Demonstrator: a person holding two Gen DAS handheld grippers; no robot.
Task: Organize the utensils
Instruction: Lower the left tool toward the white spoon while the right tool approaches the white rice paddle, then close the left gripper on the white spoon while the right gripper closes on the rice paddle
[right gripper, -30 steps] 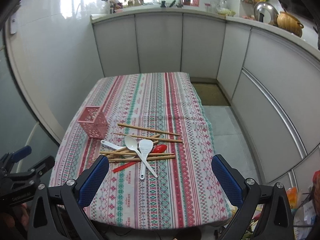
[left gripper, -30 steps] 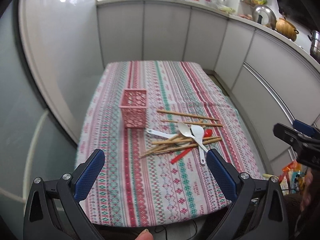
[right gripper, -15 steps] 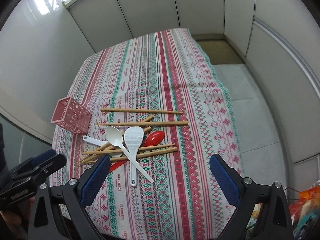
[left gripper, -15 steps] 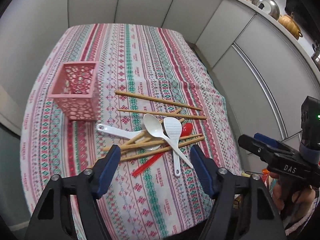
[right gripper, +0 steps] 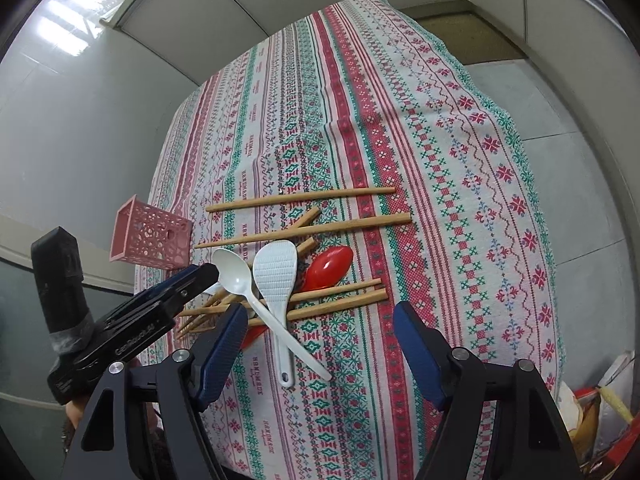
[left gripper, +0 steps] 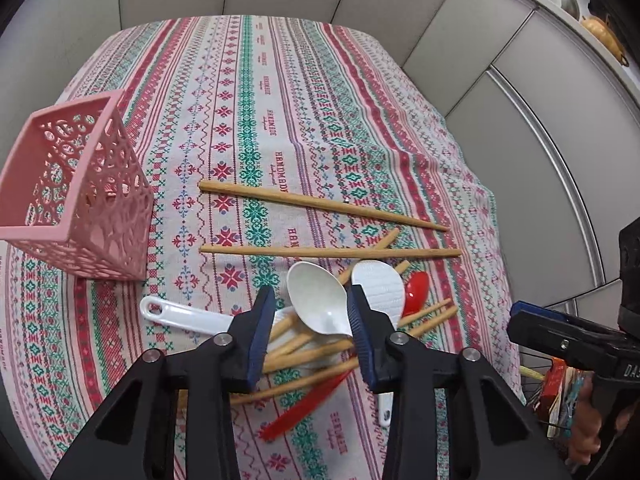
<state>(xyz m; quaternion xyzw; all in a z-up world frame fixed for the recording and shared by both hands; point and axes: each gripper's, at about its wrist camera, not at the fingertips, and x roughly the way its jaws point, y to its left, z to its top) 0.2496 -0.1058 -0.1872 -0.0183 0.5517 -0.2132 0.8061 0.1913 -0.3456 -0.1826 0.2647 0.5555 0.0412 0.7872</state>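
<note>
A pile of utensils lies on the patterned tablecloth (left gripper: 280, 100): a white spoon (left gripper: 318, 304), a white rice paddle (left gripper: 382, 286), a red spoon (left gripper: 416, 286), another white scoop (left gripper: 180, 316) and several wooden chopsticks (left gripper: 320, 204). A pink lattice holder (left gripper: 76, 196) stands empty at the left. My left gripper (left gripper: 312, 316) hangs just above the white spoon's bowl, half open and empty. My right gripper (right gripper: 320, 348) is wide open over the spoon handles (right gripper: 288, 340), empty. The pile also shows in the right wrist view (right gripper: 280, 276), with the holder (right gripper: 148, 236) at its left.
Grey cabinet fronts (left gripper: 480, 60) run along the far and right sides. The table's right edge drops to a grey floor (right gripper: 580, 160). Bags (right gripper: 600, 420) sit on the floor at the lower right.
Both grippers have dropped toward the pile. My left gripper's jaws have narrowed and now straddle the white spoon's bowl. My right gripper moved closer over the handles.
</note>
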